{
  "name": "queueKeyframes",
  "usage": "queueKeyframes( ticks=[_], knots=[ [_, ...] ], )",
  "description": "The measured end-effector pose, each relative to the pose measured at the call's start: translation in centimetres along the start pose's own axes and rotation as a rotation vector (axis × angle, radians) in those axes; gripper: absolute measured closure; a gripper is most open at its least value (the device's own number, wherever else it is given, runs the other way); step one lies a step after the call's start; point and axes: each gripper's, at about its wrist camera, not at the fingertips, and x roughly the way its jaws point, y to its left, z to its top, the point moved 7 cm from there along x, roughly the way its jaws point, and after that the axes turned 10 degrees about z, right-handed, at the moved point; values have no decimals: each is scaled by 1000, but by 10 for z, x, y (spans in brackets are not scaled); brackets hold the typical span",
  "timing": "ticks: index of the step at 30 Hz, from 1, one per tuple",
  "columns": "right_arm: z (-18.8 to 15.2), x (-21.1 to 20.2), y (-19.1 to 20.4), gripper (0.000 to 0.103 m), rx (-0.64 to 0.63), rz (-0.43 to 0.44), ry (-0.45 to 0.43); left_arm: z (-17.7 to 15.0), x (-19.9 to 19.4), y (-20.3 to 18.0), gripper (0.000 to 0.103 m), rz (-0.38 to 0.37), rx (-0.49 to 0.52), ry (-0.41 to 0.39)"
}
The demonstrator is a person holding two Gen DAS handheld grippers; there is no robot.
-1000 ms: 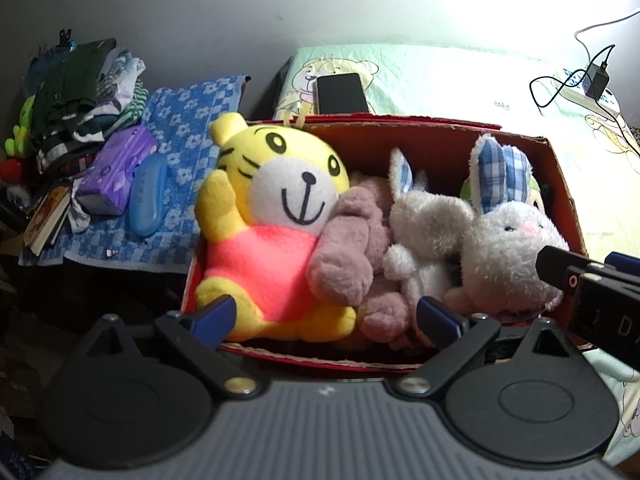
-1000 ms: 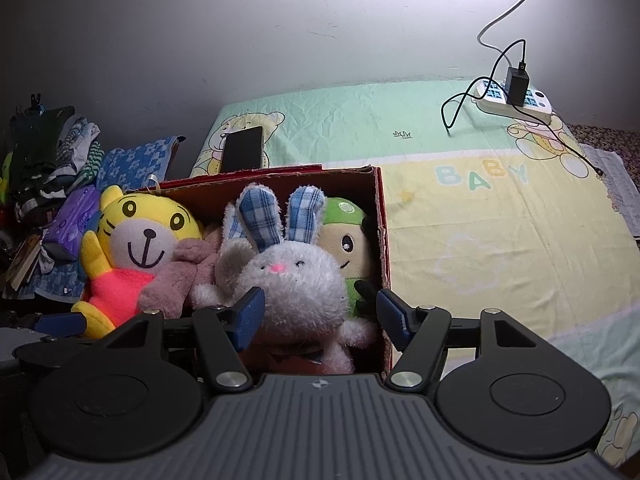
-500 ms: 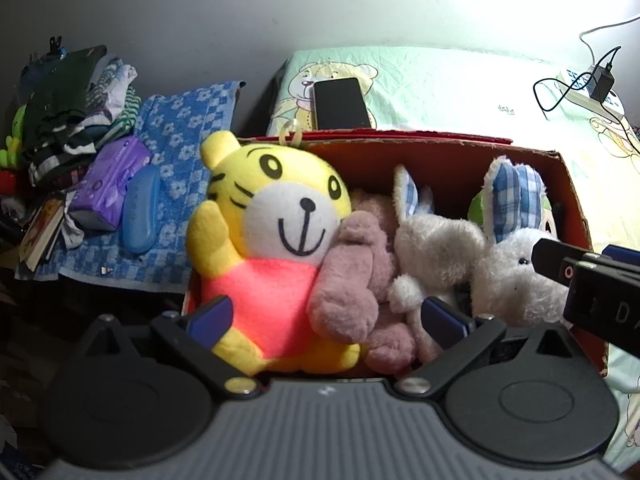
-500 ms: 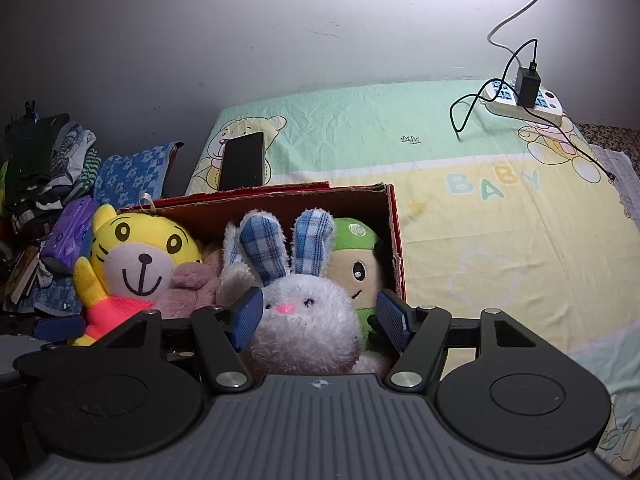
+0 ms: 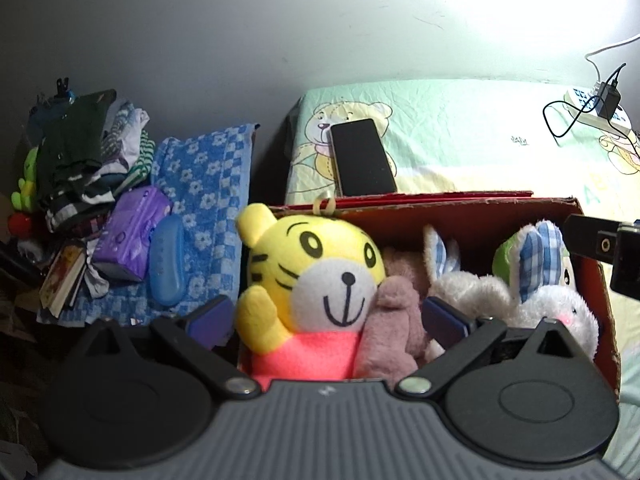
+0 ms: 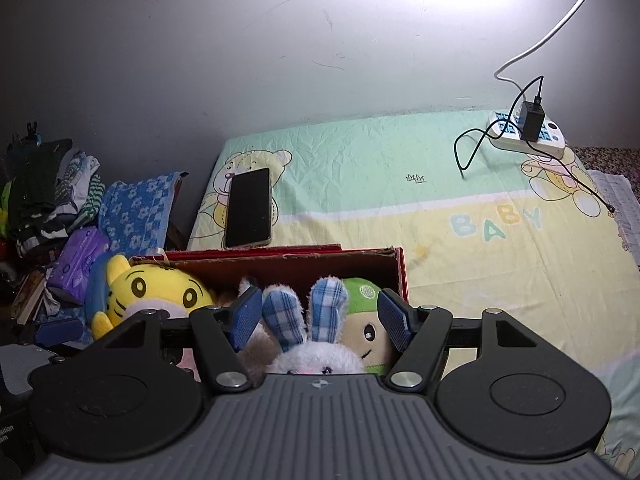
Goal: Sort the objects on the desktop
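Observation:
A red cardboard box on the bed holds several plush toys: a yellow tiger, a mauve plush, a small white rabbit, a white rabbit with blue plaid ears and a green-capped doll. My left gripper is open and empty, held in front of the tiger. My right gripper is open and empty, held above the plaid-eared rabbit. A black phone lies on the sheet behind the box.
A power strip with charger and cables lies at the back right of the bed sheet. Left of the bed, a blue towel carries a purple pack, a blue case, books and piled clothes.
Both grippers have pulled back and up from the box; the toys now sit lower in both views and more of the bed shows. Both stay open and empty.

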Motion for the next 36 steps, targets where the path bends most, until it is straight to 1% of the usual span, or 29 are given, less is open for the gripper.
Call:
queueKeyframes(
  ticks=[2, 4, 8, 11, 15, 18, 27, 32, 36],
  knots=[
    [-3, -1, 3, 34, -3, -2, 2, -6, 1, 1, 2, -20, -9, 15],
    [-11, 1, 5, 34, -1, 4, 25, -15, 1, -2, 2, -51, -8, 28],
    [-30, 7, 5, 34, 16, 2, 71, -33, -1, -8, 2, -60, -12, 36],
    [-38, 4, 6, 34, 10, -8, 72, -42, 0, -10, 2, -83, -26, 49],
    [-45, 3, 3, 34, 3, -19, 76, -52, 2, -16, 1, -65, -1, 61],
    [-51, 2, 2, 34, 4, -19, 87, -55, -1, -17, 1, -59, 14, 52],
    [-55, 2, -6, 34, 17, -40, 88, -53, 3, -19, 1, -60, 5, 57],
    [-56, 1, -11, 34, -13, -89, 73, -54, 4, -23, 1, -43, 10, 56],
    [-57, 3, -12, 34, -14, -87, 81, -54, 1, -23, 1, -38, 9, 58]
  ],
)
